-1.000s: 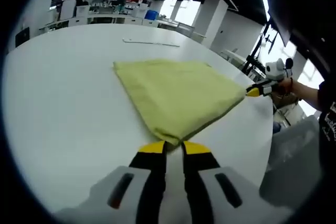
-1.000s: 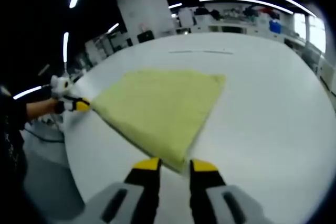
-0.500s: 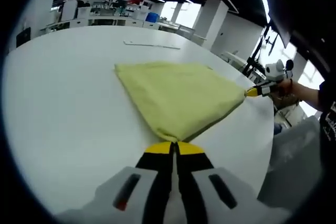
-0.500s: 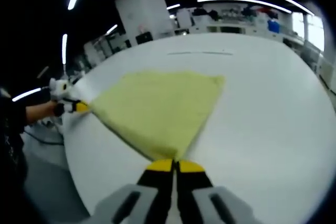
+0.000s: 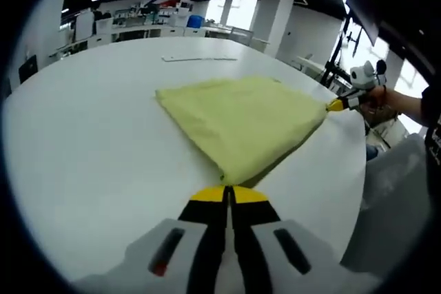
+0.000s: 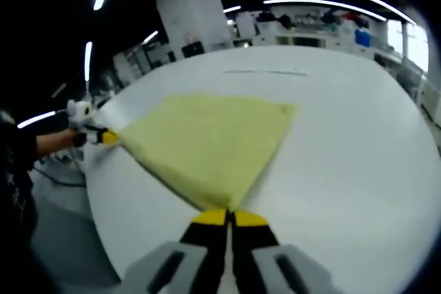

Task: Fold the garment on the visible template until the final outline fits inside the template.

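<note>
A yellow-green folded garment (image 5: 241,118) lies flat on the white table (image 5: 83,142). My left gripper (image 5: 228,189) is shut on its nearest corner. In the left gripper view the right gripper (image 5: 335,105) pinches the corner at the far right, with a hand behind it. In the right gripper view the garment (image 6: 213,135) spreads away from my right gripper (image 6: 229,213), which is shut on its near corner. The left gripper (image 6: 107,138) holds the corner at the left of that view. A thin grey line (image 5: 200,59) marks the table beyond the cloth.
The table's edge (image 5: 355,170) runs close by the gripped side, with floor below it. A person's sleeve and hand (image 6: 48,144) reach in from the left. Desks and shelves (image 6: 303,29) stand far behind. Bare table (image 6: 344,156) surrounds the cloth.
Both grippers went from open beside the near corners to shut on them. The cloth's gripped edge now looks slightly drawn out between them.
</note>
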The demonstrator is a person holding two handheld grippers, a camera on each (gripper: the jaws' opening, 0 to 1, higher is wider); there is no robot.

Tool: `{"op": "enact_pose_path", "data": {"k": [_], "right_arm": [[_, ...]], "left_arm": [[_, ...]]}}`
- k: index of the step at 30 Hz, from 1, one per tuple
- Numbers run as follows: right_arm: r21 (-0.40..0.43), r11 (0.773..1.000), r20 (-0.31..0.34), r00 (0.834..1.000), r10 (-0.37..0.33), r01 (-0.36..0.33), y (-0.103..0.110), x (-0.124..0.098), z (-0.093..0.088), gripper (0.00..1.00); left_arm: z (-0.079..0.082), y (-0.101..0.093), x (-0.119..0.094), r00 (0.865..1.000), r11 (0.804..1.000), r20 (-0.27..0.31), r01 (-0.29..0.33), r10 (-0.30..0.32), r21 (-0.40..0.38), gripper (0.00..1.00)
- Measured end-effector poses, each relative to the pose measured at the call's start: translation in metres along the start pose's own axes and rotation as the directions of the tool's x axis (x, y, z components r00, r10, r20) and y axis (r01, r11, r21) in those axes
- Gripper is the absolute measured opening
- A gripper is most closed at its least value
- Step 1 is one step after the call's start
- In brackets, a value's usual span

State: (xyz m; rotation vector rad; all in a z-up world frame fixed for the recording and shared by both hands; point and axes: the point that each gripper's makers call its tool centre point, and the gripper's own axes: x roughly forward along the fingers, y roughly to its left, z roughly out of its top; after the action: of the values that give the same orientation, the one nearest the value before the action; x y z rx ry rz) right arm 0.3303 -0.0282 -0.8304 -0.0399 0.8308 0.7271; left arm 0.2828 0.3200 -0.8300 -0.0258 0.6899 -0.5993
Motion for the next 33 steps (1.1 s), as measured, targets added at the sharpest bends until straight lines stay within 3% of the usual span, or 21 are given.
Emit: {"op": "enact_pose_path", "data": {"k": [18,28,33], "right_arm": [[-0.019,1.000,-0.031,0.999,0.021,-0.022,0.010,-0.009,-0.015,0.00],[0.017,1.000,-0.032,0.999,0.003,-0.002,0.011,-0.009,-0.018,0.00],[0.022,1.000,-0.034,0.999,-0.006,0.007,0.009,-0.008,-0.017,0.00]], "left_arm": [[-0.011,-0.009,-0.008,0.999,1.000,-0.038,0.001,0.000,0.024,0.00],[-0.014,-0.009,-0.008,0.998,0.999,-0.060,-0.027,0.028,0.018,0.00],[-0.012,-0.006,-0.008,0.998,0.999,-0.057,-0.036,0.034,-0.028,0.00]]}}
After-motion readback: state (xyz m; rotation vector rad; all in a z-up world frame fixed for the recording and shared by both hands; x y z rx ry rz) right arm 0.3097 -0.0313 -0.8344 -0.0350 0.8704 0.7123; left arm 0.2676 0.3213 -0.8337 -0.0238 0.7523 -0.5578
